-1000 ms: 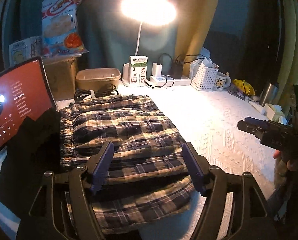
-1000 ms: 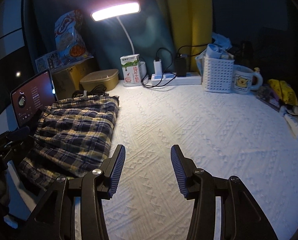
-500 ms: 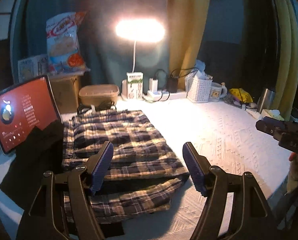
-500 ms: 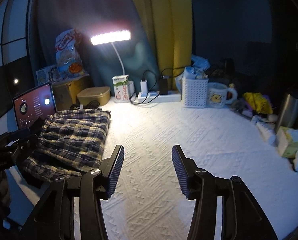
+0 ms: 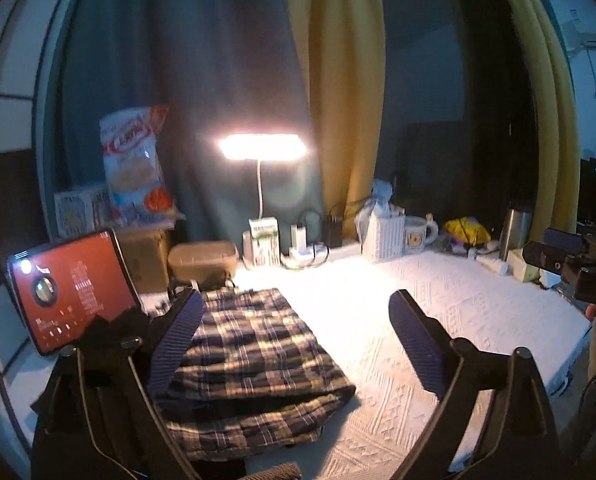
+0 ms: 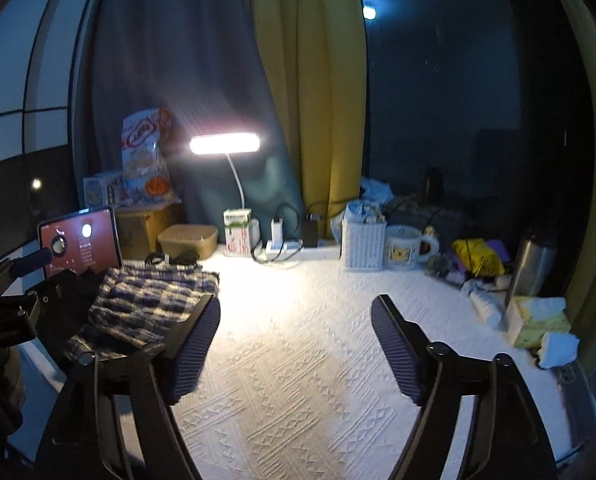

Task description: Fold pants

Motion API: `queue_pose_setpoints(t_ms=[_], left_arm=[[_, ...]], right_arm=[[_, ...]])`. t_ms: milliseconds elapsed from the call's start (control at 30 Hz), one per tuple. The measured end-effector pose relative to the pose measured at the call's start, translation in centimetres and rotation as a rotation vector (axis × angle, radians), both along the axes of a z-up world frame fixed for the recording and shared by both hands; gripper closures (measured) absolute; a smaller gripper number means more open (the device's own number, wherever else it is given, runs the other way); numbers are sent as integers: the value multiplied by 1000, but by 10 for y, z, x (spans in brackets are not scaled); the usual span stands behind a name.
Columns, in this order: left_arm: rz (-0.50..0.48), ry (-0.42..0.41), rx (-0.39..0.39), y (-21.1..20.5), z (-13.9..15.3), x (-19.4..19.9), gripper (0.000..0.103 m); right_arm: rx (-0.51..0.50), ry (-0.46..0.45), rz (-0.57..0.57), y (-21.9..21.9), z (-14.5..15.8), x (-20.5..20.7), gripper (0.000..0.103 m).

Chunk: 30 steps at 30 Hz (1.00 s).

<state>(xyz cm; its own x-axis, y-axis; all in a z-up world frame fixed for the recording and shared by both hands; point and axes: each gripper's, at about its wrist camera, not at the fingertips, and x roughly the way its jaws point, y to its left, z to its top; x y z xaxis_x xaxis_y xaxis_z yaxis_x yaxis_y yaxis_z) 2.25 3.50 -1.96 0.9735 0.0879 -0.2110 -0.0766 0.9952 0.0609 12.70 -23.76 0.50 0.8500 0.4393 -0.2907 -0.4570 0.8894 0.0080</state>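
The plaid pants [image 5: 254, 356] lie folded in a flat stack on the left of the white textured table cover [image 5: 438, 304]. In the right wrist view the plaid pants [image 6: 146, 308] sit at the left, beside the tablet. My left gripper [image 5: 294, 332] hangs above and before the stack, its jaws opening wide with nothing between them. My right gripper [image 6: 296, 332] hovers over bare cover to the right of the pants, jaws also opening and empty. The right gripper's body [image 5: 574, 264] shows at the right edge of the left wrist view.
A lit tablet [image 5: 70, 288] and dark cloth [image 5: 110, 340] stand left of the pants. Along the back are a snack bag [image 5: 138, 168], brown box [image 5: 202, 260], milk carton [image 5: 264, 240], desk lamp [image 5: 262, 148], power strip [image 6: 282, 246], white basket [image 6: 364, 246], mug [image 6: 404, 248] and steel flask [image 6: 534, 264]. Tissues [image 6: 538, 320] lie at the right.
Both grippers have pulled back and risen away from the pants, so more of the room shows. Both sets of jaws have spread wider. The folded pants have stayed in place.
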Motion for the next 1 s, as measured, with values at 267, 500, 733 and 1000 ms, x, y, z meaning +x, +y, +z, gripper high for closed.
queue_pose_setpoints(t_ms=[267, 500, 733, 1000], left_arm=[[34, -79, 12, -3, 18, -21, 1], [23, -98, -49, 10, 23, -33, 1], [52, -100, -87, 23, 21, -34, 1], [57, -83, -90, 26, 14, -30, 1]], right_arm=[[8, -43, -16, -5, 21, -15, 14], [9, -70, -14, -3, 33, -26, 13], [-5, -67, -6, 6, 34, -28, 12], [-21, -48, 9, 17, 28, -23, 12]])
